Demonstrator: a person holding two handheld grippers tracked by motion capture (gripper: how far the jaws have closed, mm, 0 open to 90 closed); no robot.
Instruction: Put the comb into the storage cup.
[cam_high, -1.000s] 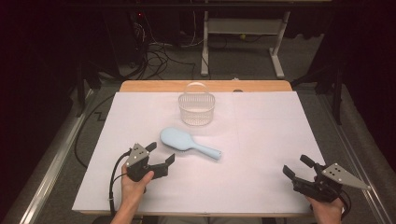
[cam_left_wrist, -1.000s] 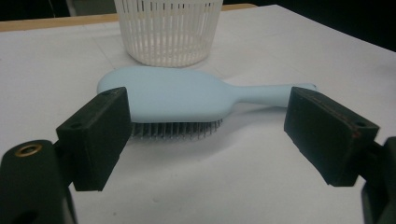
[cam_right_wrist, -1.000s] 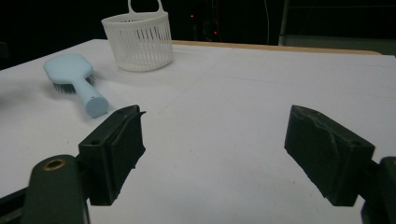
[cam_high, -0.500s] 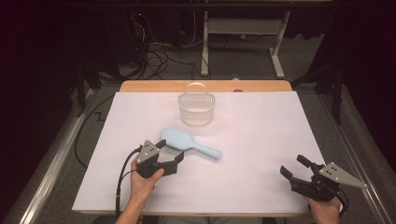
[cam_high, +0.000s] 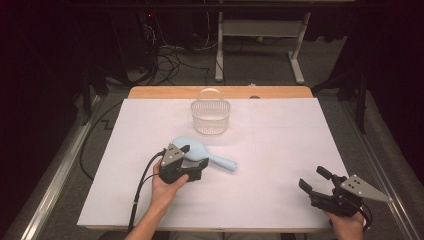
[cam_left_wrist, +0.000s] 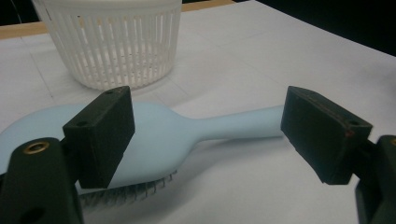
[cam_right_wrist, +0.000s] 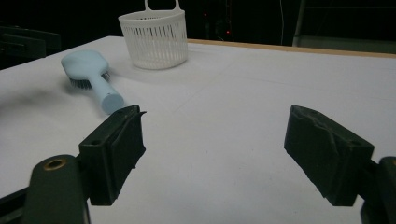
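Lying near the middle of the surface (cam_high: 300, 210), short of the white basket (cam_high: 210, 118): pale blue hairbrush (cam_high: 200, 152), bristles down. Straddling its neck with fingers apart: left gripper (cam_high: 192, 159). Risking a skid off the rounded back. Idling wide open by the near right corner: right gripper (cam_high: 314, 183).

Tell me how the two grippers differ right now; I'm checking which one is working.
The left gripper sits over the blue hairbrush, its open jaws straddling the brush's neck without pressing it; the right gripper hangs near the table's front right corner with nothing between its jaws. The left points toward the white basket; the right points left across the table. Both are open and held in a hand.
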